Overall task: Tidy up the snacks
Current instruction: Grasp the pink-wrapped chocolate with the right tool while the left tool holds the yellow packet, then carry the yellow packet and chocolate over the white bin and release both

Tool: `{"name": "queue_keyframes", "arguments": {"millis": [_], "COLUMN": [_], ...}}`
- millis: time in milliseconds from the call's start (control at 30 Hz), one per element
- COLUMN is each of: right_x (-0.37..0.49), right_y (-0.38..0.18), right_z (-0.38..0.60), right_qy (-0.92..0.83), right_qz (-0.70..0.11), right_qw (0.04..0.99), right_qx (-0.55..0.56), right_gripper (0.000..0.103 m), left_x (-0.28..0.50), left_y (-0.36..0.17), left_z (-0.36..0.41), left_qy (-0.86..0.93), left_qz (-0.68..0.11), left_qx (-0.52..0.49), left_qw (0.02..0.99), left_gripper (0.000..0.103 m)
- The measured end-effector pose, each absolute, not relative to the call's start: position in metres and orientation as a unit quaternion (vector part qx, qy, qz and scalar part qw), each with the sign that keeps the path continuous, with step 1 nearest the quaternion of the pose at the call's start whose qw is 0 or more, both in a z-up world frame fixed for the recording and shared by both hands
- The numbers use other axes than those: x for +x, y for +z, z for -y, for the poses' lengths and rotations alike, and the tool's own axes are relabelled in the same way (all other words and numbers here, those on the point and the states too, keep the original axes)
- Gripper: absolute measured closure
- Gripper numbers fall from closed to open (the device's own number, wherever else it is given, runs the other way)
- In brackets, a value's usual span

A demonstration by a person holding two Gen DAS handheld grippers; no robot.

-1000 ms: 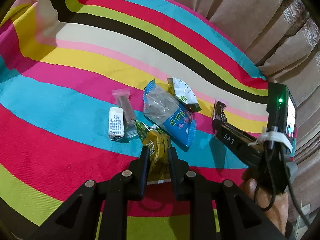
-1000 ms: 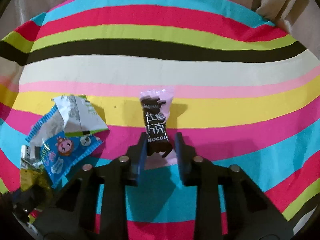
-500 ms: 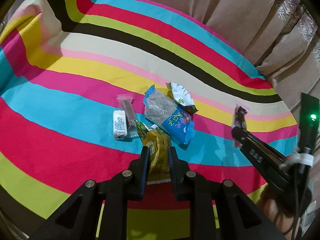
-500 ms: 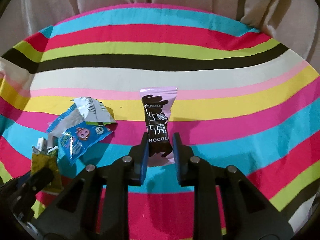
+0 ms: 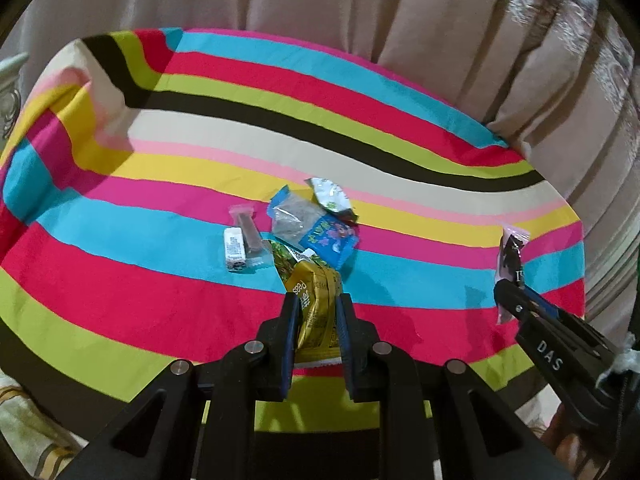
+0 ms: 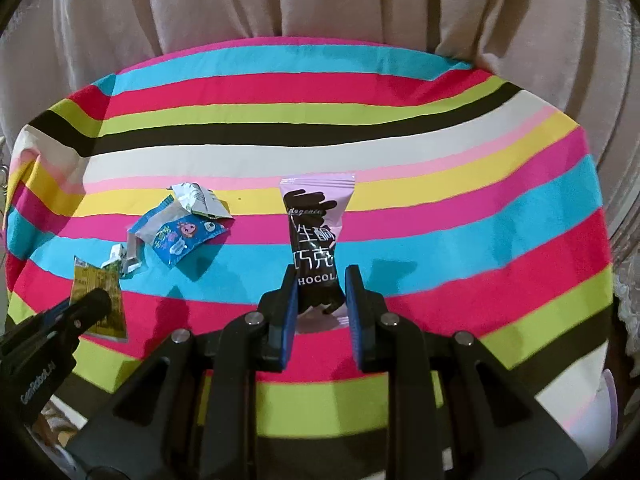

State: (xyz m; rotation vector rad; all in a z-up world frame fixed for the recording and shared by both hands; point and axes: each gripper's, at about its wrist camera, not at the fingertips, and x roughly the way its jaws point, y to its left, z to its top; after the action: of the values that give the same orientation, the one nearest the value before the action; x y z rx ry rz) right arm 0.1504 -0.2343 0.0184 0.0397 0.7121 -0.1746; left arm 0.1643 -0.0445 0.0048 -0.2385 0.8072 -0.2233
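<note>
- White bar packet: lies flat on the striped cloth, at 9 o'clock of the snack pile, touching the next item.
- Clear-wrapped brown bar: lies alongside the white packet, on its 3 o'clock side.
- Green leafy packet: partly under the yellow packet.
- Left gripper: jaws clamped on the yellow pea snack packet, held clear of the cloth at 6 o'clock of the pile.
- Blue cartoon packet: lies flat at the pile's centre, clear end towards 11 o'clock.
- Silver-white torn wrapper: at 1 o'clock of the blue packet, overlapping its edge.
- Right gripper: jaws pressed on the pink-and-brown chocolate packet, which stands upright between them, well apart from the pile at 3 o'clock.
- Beige curtain: hangs behind the cloth at 12 o'clock.
</note>
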Motion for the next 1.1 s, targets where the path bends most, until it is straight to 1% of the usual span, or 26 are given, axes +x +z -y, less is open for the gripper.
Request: {"name": "queue_keyframes", "arguments": {"millis": [600, 1100], "right_x": [0.054, -0.019], "right_y": [0.028, 0.011], "right_z": [0.272, 0.335], "right_qy": [-0.111, -0.162], "right_qz": [-0.361, -0.385], "right_qw": [0.926, 0.907], "right_qx": [0.024, 0.049], "right_gripper": [0.077, 0.077], "left_x": [0.108, 0.056], "left_y": [0.029, 0.039], "left_z": [0.096, 0.162], "left_qy": [-0.174, -0.263], "left_qz": [-0.38, -0.386], "left_qx": [-0.059, -0.017], "left_qw": [0.907, 0.884], "left_gripper": [0.083, 0.083]}}
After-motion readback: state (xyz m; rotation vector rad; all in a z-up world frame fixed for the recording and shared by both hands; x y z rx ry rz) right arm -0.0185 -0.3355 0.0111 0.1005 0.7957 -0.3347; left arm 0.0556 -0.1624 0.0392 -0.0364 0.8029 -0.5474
